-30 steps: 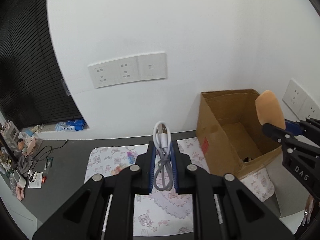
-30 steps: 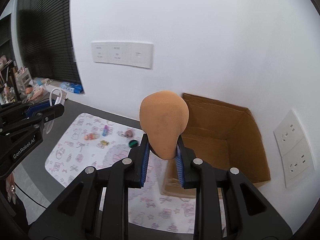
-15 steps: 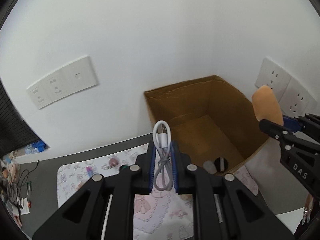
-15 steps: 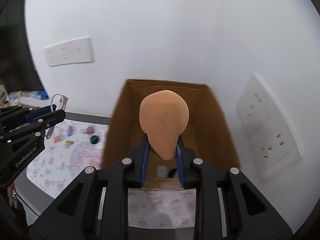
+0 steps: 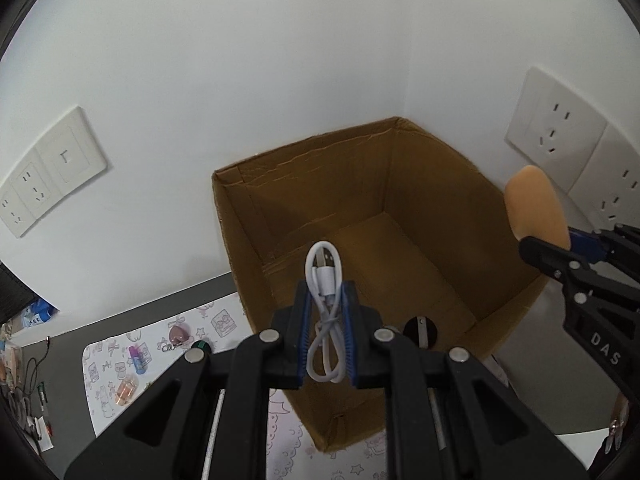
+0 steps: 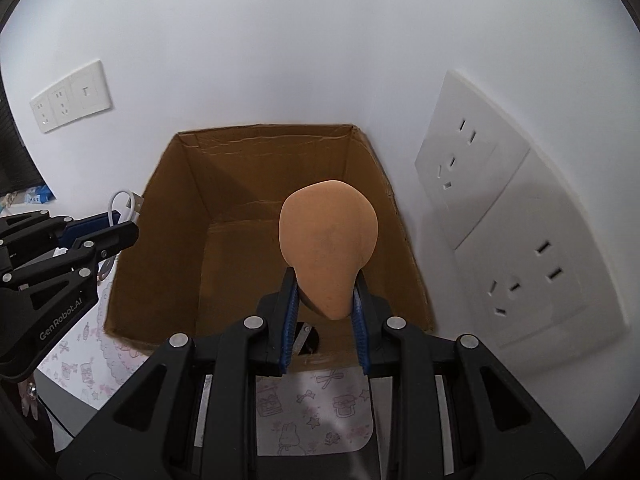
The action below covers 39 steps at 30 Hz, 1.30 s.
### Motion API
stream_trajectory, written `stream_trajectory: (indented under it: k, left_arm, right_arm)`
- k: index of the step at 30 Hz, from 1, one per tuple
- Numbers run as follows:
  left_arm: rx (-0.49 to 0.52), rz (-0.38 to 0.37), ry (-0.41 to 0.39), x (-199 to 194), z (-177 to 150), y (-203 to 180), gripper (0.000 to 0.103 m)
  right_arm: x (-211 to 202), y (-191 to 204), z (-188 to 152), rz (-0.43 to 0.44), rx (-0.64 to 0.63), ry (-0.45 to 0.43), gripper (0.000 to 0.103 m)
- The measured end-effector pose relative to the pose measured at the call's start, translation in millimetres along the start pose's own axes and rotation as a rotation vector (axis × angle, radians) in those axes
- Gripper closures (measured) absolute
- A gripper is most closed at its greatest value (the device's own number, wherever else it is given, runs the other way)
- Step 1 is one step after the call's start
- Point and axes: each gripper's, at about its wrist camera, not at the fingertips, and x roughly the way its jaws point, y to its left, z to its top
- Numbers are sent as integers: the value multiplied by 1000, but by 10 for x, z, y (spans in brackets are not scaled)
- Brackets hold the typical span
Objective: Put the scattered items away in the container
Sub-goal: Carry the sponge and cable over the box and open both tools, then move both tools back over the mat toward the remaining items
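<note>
Cardboard box (image 6: 168,240), cable (image 5: 325,280), sponge (image 6: 328,240) gripped

White walls (image 5: 280,60) meet in a corner. Socket plate (image 5: 44,176) on the left wall, larger socket plates (image 6: 516,232) on the right wall. Dark grey worktop (image 5: 64,364) with patterned mat (image 6: 316,408); black blinds (image 6: 8,152) at far left. Even light.

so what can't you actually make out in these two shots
- Black round thing in the box: left wrist view, half behind the left claw; right wrist view, hidden behind the sponge.
- Small items on the mat, left wrist view: too small to name.
- Mat's near edge: covered by both claws' frames.
</note>
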Motion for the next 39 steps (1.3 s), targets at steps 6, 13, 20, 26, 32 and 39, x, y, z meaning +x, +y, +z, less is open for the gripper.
stream_trajectory:
  k: [6, 13, 20, 26, 32, 39]
  left_arm:
    - [16, -4, 70, 352, 15, -24, 88]
    - [59, 42, 163, 455, -47, -57, 0]
    - [83, 74, 173, 449, -87, -28, 0]
    - [83, 88, 167, 397, -85, -27, 0]
    - [82, 89, 159, 346, -90, -54, 0]
    - [45, 78, 142, 237, -93, -23, 0]
  right_arm:
    - [294, -6, 47, 6, 3, 41, 76]
    - [465, -69, 33, 30, 60, 40, 21]
    - [498, 45, 55, 44, 40, 76, 3]
    - [467, 89, 54, 35, 23, 91, 0]
    - [428, 65, 38, 37, 23, 92, 0]
    - [367, 55, 47, 41, 25, 80, 0]
